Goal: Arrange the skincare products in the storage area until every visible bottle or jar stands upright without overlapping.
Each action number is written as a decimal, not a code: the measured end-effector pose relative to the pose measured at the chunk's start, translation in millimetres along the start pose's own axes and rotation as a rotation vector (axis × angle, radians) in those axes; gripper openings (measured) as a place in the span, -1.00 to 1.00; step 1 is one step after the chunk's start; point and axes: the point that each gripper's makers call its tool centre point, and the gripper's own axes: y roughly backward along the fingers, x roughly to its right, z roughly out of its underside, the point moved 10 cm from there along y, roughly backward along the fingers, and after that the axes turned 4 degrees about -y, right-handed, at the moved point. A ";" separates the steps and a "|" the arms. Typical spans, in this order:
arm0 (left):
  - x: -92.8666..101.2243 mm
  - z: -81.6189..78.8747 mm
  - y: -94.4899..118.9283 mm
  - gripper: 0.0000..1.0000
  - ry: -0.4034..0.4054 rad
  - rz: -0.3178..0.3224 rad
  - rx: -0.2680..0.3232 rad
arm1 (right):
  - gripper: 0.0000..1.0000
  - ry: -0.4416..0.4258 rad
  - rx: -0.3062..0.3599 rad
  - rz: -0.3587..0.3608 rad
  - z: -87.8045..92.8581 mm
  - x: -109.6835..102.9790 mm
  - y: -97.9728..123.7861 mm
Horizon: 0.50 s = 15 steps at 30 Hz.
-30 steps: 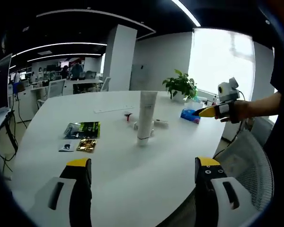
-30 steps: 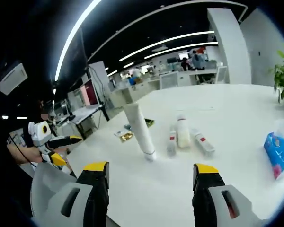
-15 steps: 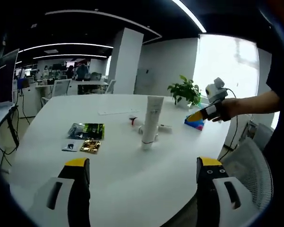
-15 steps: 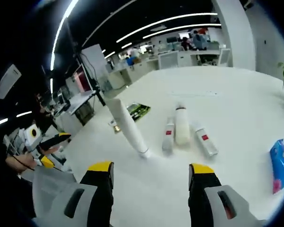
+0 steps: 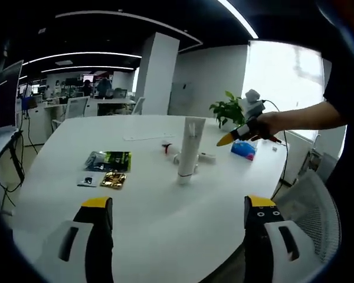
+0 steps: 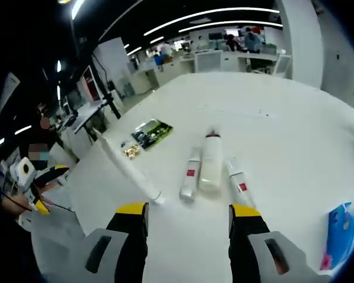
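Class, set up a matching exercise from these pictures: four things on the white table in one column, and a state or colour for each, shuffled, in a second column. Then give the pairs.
Things:
1. tall white tube
2. white bottle
3. blue packet
4. gold sachet

States:
A. lying flat between two slim tubes
B. standing upright on its cap
C. beside a green-and-black sachet
D. near the table edge

Pairs: 1-B, 2-A, 3-D, 4-C

White tube (image 5: pixel 189 148) upright on cap, three white bottles (image 6: pixel 211 168) lying flat beside it
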 end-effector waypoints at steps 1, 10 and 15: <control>0.0 0.1 0.0 0.68 -0.001 0.000 0.000 | 0.11 -0.003 -0.014 -0.001 -0.7 -2.3 -1.3; -0.8 0.5 0.2 0.66 0.009 -0.011 -0.007 | 0.01 -0.002 -0.101 0.000 -15.5 -2.1 -24.9; -1.4 1.4 0.3 0.66 0.005 -0.015 -0.013 | -0.04 0.004 -0.135 0.017 -24.0 -1.5 -35.9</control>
